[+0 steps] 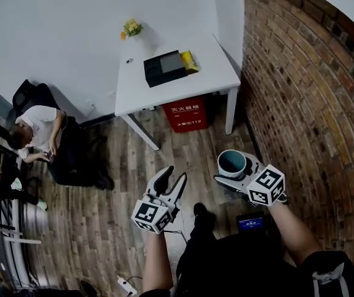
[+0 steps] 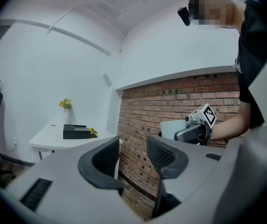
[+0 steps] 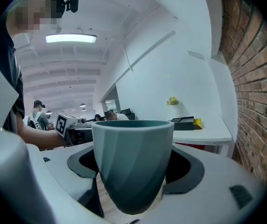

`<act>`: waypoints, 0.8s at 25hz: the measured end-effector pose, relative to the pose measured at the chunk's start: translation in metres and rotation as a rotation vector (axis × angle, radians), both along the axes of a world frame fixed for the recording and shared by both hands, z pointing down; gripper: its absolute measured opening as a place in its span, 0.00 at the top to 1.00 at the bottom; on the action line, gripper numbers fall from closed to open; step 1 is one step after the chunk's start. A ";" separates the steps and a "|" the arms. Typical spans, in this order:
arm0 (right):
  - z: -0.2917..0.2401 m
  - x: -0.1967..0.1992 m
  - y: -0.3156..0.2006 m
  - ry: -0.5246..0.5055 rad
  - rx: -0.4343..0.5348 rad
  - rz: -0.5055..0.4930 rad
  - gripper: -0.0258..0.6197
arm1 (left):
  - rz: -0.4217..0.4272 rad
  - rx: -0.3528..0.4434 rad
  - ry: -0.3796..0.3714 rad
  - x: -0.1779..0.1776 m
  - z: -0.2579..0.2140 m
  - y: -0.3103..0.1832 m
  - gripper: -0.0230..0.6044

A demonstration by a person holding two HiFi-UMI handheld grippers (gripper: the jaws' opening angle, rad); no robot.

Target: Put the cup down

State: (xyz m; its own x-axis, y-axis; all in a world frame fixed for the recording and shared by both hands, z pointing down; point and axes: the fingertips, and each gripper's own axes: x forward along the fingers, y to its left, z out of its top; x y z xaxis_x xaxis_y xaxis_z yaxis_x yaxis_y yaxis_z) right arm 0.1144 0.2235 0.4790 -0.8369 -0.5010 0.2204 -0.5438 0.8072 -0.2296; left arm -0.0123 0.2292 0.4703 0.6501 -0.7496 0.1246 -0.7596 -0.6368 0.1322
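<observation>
Clamped upright between the jaws of my right gripper [image 1: 229, 171] sits the teal cup [image 3: 133, 162], squeezed at its wall from both sides, out in the air above the wooden floor [image 1: 121, 166]. It looks rigid, smooth and light, seemingly empty, and it tapers towards the base, so I judge it could slide in a loose grip; mid-wall is the place to hold. My left gripper [image 2: 131, 155] stands wide with nothing in it. The white table [image 1: 137, 94] lies well ahead.
</observation>
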 end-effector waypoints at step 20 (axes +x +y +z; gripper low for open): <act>0.002 -0.103 -0.259 -0.016 -0.025 0.033 0.36 | 0.056 -0.029 0.005 -0.094 0.019 -0.236 0.63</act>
State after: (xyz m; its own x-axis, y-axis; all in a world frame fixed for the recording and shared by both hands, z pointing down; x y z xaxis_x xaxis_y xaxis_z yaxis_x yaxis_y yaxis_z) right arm 0.0111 -0.0359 0.4806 -0.8233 -0.5232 0.2199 -0.5664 0.7826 -0.2583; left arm -0.1064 -0.0063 0.4894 0.6916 -0.7082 0.1422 -0.7222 -0.6741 0.1549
